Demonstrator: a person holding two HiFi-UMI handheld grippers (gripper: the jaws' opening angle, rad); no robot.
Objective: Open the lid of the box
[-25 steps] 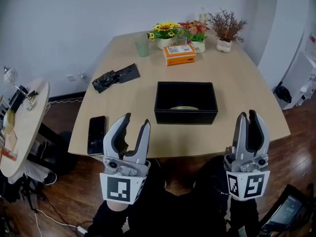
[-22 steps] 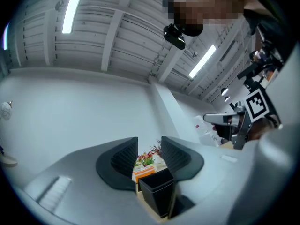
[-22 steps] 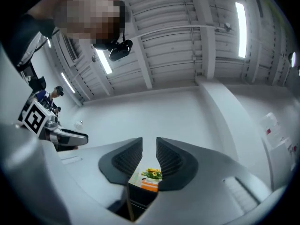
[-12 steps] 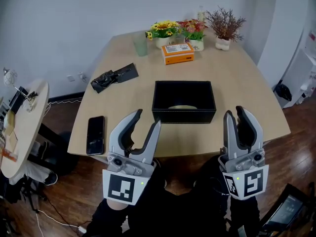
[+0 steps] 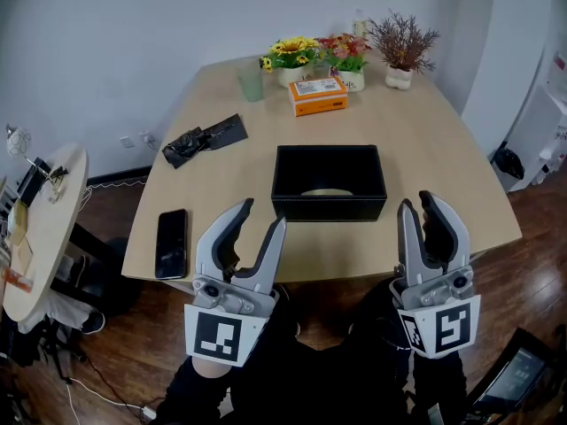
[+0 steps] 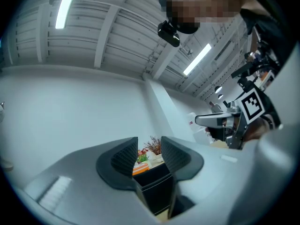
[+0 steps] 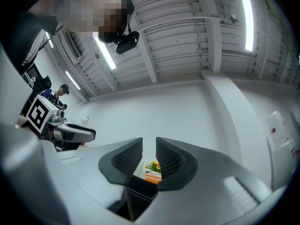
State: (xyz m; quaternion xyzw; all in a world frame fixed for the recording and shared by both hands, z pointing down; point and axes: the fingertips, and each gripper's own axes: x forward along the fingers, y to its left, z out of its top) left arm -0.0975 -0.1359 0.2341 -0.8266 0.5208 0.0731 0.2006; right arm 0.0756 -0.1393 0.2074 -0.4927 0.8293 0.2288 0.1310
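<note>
A black, open-topped box (image 5: 330, 184) stands in the middle of the tan table (image 5: 443, 166), with something pale lying on its floor. Both grippers hover off the table's near edge, in front of the box and apart from it. My left gripper (image 5: 260, 215) is at the lower left, shut, holding nothing. My right gripper (image 5: 420, 204) is at the lower right, shut and empty. In the left gripper view the box (image 6: 154, 191) shows low beyond the left gripper (image 6: 149, 156). In the right gripper view the box (image 7: 140, 191) sits below the right gripper (image 7: 149, 156).
A dark phone (image 5: 172, 242) lies at the table's left front edge, and a crumpled black bag (image 5: 204, 136) behind it. At the far end stand an orange carton (image 5: 318, 96), a green cup (image 5: 252, 82), flower pots (image 5: 297, 60) and a dried plant (image 5: 403, 47). A round side table (image 5: 44, 228) is left.
The left gripper has shifted a little to the right and tilted. The right gripper has moved slightly left and lower. The box has not moved.
</note>
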